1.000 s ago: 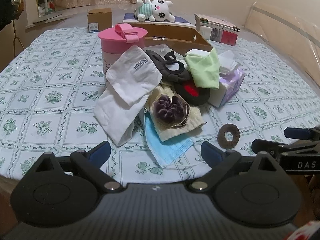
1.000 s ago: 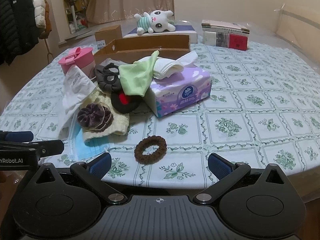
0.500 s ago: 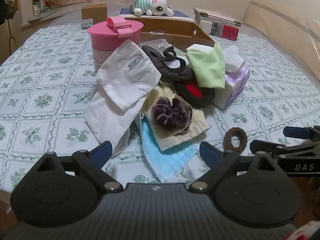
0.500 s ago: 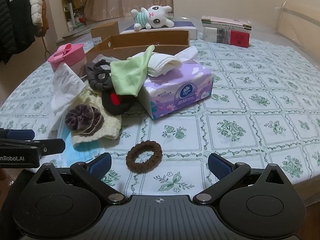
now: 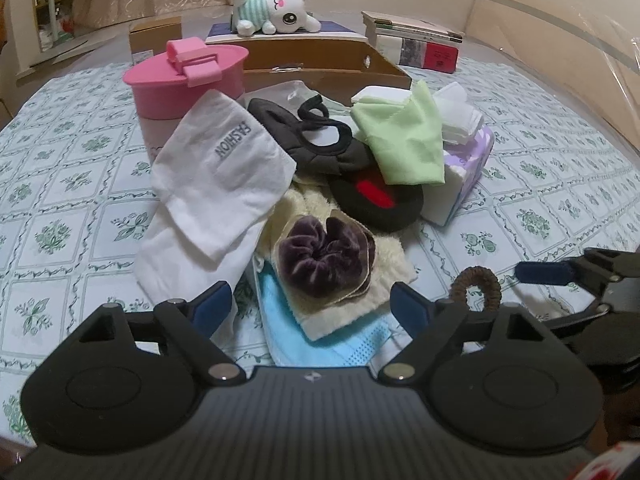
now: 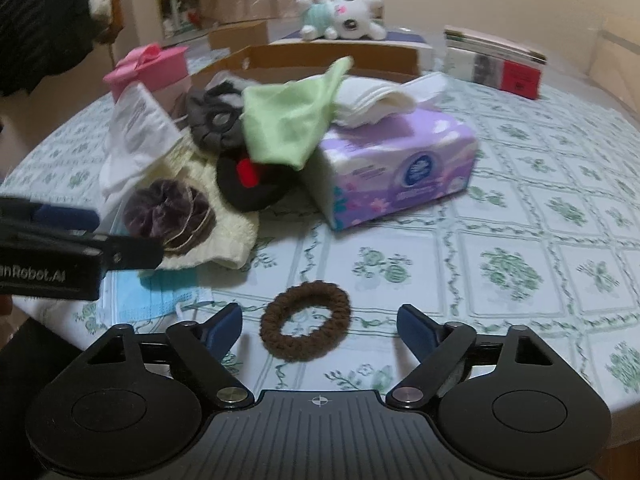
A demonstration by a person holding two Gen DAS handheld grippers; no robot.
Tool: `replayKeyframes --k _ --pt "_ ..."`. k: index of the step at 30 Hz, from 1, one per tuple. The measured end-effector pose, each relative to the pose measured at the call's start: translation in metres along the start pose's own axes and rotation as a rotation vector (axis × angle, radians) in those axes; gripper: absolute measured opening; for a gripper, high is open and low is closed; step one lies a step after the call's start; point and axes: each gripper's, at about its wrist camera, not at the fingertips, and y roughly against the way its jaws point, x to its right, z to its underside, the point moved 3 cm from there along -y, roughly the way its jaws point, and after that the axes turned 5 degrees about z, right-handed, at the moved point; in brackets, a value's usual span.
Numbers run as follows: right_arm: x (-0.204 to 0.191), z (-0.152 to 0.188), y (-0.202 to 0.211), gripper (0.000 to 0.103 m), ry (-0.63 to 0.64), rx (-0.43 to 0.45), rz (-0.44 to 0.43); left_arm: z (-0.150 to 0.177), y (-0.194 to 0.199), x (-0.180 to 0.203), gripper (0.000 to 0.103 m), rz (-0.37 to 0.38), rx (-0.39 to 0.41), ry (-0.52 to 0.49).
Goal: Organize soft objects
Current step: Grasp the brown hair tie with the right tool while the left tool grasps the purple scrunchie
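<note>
Tissue box [image 6: 404, 168] holding white tissues [image 6: 380, 98], both jaws closing, nothing gripped.

A pile of soft things sits on the table. A white sock [image 5: 216, 184] leans at the left. A purple scrunchie [image 5: 326, 254] rests on a fluffy cream cloth [image 5: 384, 256], and a blue face mask [image 5: 320, 340] peeks out underneath. A green cloth [image 5: 404, 140] drapes over a black pad with a red spot [image 5: 376, 200]. A brown hair tie [image 6: 305, 321] lies flat, alone, near the pile.
</note>
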Motion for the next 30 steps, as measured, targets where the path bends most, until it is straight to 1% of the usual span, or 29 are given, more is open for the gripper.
replayKeyframes --k 3,4,6,7,8,9,10,11,13,16,21,25,28,30 --pt "-0.007 0.001 -0.008 0.070 0.044 -0.009 -0.003 0.000 -0.005 0.001 0.083 0.004 -0.011 -0.011" --pt "-0.009 0.001 -0.010 0.064 0.054 -0.009 0.002 0.000 -0.006 0.001 0.083 0.005 -0.010 -0.017" --pt "-0.010 0.001 -0.010 0.056 0.068 0.000 0.013 0.000 -0.008 0.002 0.081 0.001 -0.013 -0.030" --pt "-0.010 0.001 -0.010 0.048 0.072 0.002 0.014 -0.001 -0.009 0.003 0.081 -0.002 -0.010 -0.041" --pt "-0.009 0.000 -0.009 0.039 0.072 0.005 0.016 -0.002 -0.009 0.004 0.077 -0.006 -0.005 -0.051" --pt "-0.007 0.000 -0.008 0.034 0.070 0.006 0.020 -0.003 -0.009 0.005 0.072 -0.010 0.002 -0.064" --pt "-0.005 -0.001 -0.008 0.024 0.067 0.007 0.026 -0.003 -0.008 0.007 0.070 -0.012 0.006 -0.076" --pt "-0.002 -0.001 -0.006 0.020 0.060 0.010 0.032 -0.005 -0.009 0.009 0.070 -0.017 0.010 -0.091" --pt "0.003 -0.003 -0.002 0.020 0.043 0.018 0.044 -0.007 -0.009 0.013 0.070 -0.020 0.020 -0.120" --pt "0.011 -0.005 0.004 0.019 0.011 0.030 0.058 -0.007 -0.012 0.016 0.067 -0.007 0.017 -0.129" --pt "0.019 -0.010 0.012 0.019 -0.021 0.043 0.072 -0.008 -0.016 0.017 0.049 -0.027 0.009 -0.157" --pt "0.020 -0.011 0.016 0.019 -0.029 0.047 0.075 -0.007 -0.016 0.022 0.046 -0.058 0.014 -0.219" --pt "0.018 -0.011 0.018 0.019 -0.033 0.049 0.071 -0.004 -0.020 0.025 0.044 -0.067 -0.005 -0.264" --pt "0.018 -0.011 0.020 0.019 -0.035 0.054 0.069 -0.001 -0.023 0.027 0.036 -0.081 -0.010 -0.300"
